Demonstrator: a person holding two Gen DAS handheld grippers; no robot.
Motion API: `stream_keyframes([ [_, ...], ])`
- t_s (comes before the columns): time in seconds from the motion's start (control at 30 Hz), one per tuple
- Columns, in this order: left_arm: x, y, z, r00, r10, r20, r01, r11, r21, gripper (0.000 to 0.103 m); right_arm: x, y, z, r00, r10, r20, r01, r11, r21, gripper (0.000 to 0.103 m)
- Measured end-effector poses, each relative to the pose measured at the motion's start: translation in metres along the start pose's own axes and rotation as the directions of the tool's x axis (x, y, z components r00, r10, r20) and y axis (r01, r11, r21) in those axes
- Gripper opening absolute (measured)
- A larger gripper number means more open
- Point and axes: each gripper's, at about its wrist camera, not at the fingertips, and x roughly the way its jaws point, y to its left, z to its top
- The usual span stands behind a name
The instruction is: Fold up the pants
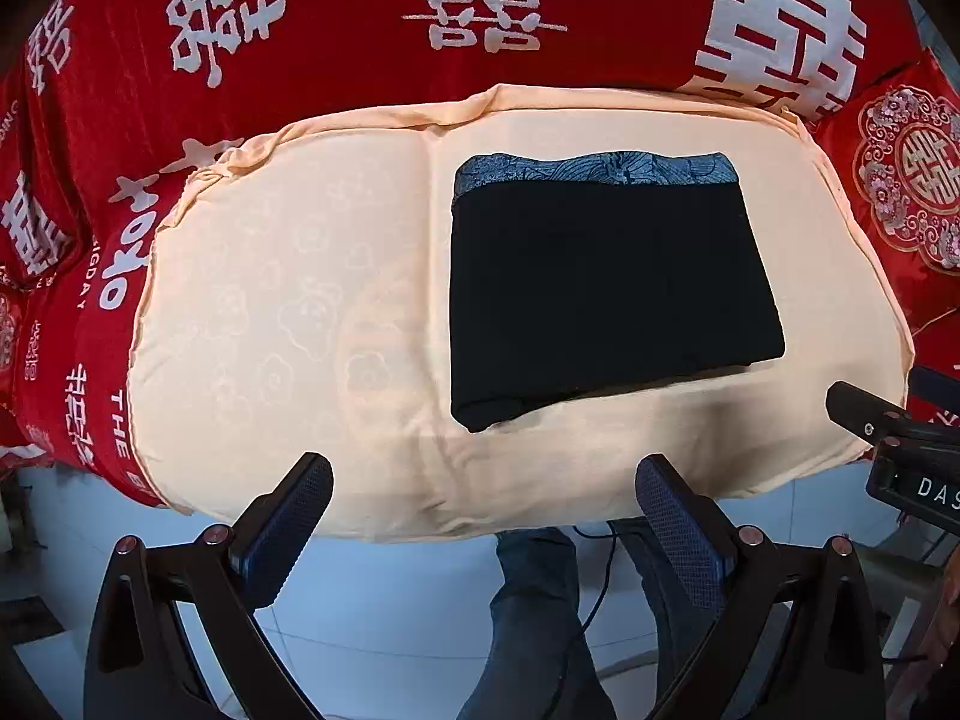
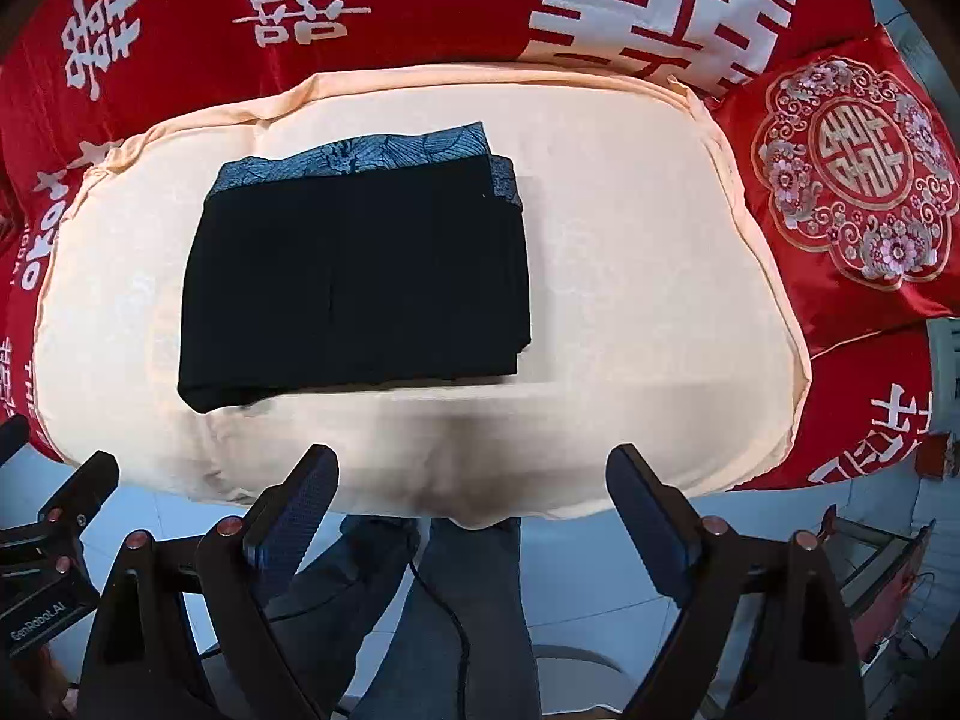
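The black pants [image 1: 606,288] lie folded into a compact rectangle on a peach cushion [image 1: 288,312], with a blue-grey patterned waistband along the far edge. They also show in the right wrist view [image 2: 354,282] on the same cushion [image 2: 636,276]. My left gripper [image 1: 483,474] is open and empty, held off the cushion's near edge, short of the pants. My right gripper [image 2: 471,468] is open and empty, near the cushion's front edge, right of the pants. The right gripper's body shows at the right edge of the left wrist view [image 1: 888,438].
The cushion rests on a red bedspread with white characters [image 1: 360,30]. A red embroidered pillow [image 2: 852,180] lies to the right. Below the cushion's front edge are the person's jeans-clad legs [image 2: 456,600], a black cable and pale floor.
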Motion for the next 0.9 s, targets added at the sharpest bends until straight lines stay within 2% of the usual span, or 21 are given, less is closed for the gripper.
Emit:
stream_keyframes([
  [0.4, -0.007, -0.005, 0.003, 1.0, -0.007, 0.009, 0.006, 1.0, 0.009, 0.101, -0.002, -0.001, 0.002, 0.995, 0.094, -0.018, -0.093, 0.995, 0.038, 0.093],
  [0.9, -0.005, -0.006, 0.003, 1.0, -0.028, -0.009, 0.028, 1.0, -0.011, 0.101, -0.009, 0.013, 0.005, 0.993, 0.115, 0.007, -0.115, 0.993, -0.007, 0.093],
])
